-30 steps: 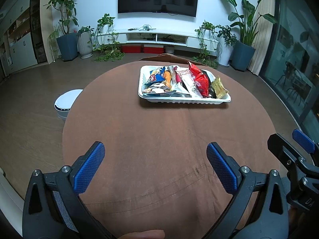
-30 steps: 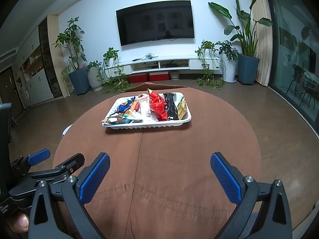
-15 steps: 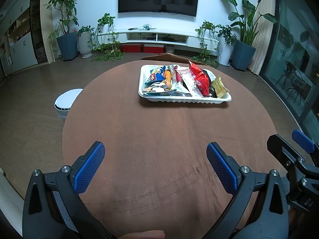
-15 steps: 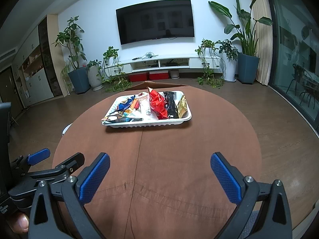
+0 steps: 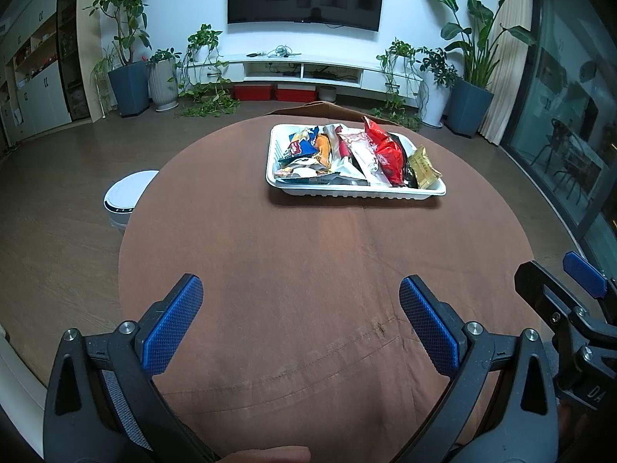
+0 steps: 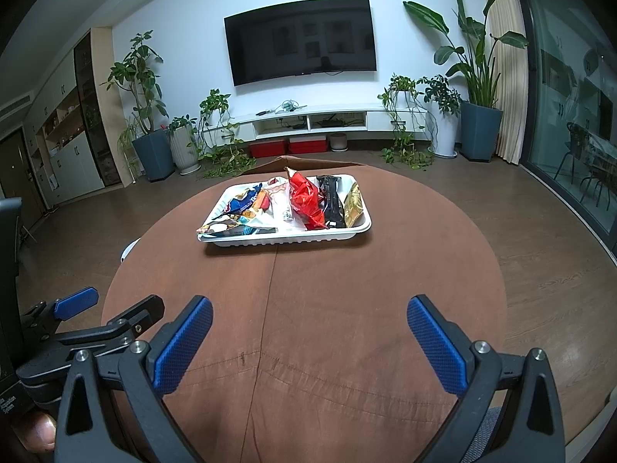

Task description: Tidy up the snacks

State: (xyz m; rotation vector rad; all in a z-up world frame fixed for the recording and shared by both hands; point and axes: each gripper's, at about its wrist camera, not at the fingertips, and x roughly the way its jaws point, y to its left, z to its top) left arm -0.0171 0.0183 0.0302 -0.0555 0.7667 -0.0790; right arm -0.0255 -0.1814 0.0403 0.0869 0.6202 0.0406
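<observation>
Over the near edge of the round table (image 5: 308,270), the left gripper (image 5: 300,320) and right gripper (image 6: 308,332) hover side by side, both spread wide with nothing between their blue pads (image 5: 171,324) (neither touches the brown cloth). Across the table, toward its far side, sits the white tray (image 6: 285,236) heaped with snack packets (image 6: 304,198), well apart from both tools. Bare cloth lies between. Left of the table, a white bin (image 5: 127,196) stands on the floor.
</observation>
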